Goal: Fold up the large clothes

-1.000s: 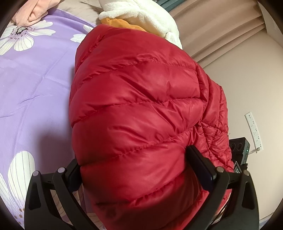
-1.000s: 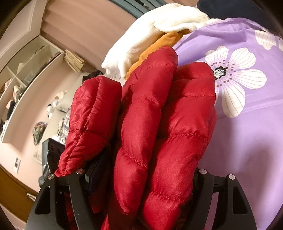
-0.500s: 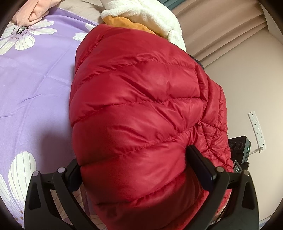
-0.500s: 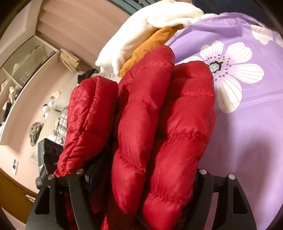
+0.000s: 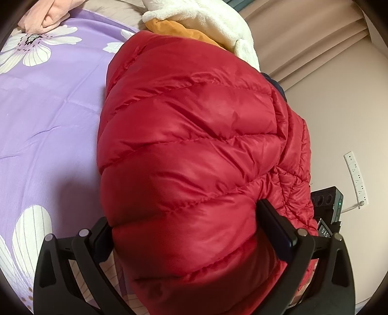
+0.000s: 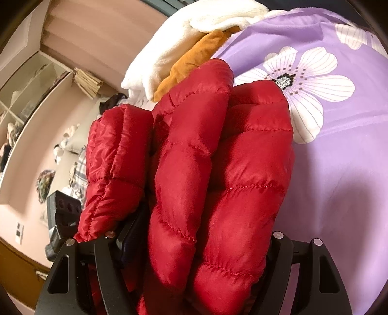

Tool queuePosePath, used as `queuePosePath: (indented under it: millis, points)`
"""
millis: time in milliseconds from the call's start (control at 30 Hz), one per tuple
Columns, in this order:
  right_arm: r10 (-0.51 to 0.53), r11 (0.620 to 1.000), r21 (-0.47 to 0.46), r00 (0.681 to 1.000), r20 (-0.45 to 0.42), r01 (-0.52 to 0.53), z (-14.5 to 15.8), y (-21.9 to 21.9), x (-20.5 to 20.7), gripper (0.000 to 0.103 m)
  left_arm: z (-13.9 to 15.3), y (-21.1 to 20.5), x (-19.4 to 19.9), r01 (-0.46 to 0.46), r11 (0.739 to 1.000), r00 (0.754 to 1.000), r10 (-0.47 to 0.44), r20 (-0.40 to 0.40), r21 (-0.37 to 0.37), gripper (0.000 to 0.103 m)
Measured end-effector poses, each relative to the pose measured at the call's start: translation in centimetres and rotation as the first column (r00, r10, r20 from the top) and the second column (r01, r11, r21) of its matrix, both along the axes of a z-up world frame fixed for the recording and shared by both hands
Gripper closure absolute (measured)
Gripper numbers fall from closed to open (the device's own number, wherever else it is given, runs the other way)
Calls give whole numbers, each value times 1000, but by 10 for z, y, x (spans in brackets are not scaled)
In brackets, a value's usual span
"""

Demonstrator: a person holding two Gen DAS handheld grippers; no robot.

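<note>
Red puffer jacket on purple floral bedsheet, beige curtains behind

Soft warm indoor light, sheen on the red jacket, fisheye-bent vignetted edges

A purple bedsheet with white flowers covered the bed. At its far edge lay a white fleece over an orange cloth, with a pink garment nearby. Beyond the bedsheet, a power strip hung on the wall, and shelves stood there.
</note>
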State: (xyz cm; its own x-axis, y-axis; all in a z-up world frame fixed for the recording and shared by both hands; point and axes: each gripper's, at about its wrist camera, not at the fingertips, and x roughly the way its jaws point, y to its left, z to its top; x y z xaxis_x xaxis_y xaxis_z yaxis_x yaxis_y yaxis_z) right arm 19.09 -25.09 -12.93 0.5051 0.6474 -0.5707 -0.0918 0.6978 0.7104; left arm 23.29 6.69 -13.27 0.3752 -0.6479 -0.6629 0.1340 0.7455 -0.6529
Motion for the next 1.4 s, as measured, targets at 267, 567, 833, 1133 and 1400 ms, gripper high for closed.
queuePosePath:
  millis: [267, 567, 833, 1133, 1400]
  points:
    - [-12, 1000, -15, 999, -31, 11, -2, 1, 2, 26, -1, 4, 0, -4, 1000, 1000, 4, -5, 7, 0]
    - [-23, 1000, -17, 997, -76, 22, -11, 0, 4, 21, -6, 5, 1, -11, 1000, 1000, 11, -16, 11, 0]
    - [-39, 999, -14, 994, -104, 37, -15, -2, 6, 19, -5, 7, 3, -13, 1000, 1000, 14, -22, 18, 0]
    - [-59, 998, -15, 991, -117, 57, -16, -10, 2, 17, 1, 10, 1, -20, 999, 1000, 21, -20, 43, 0]
    - [-77, 997, -26, 989, -122, 74, -17, -17, -3, 17, 10, 8, -2, -23, 996, 1000, 23, -6, 86, 0]
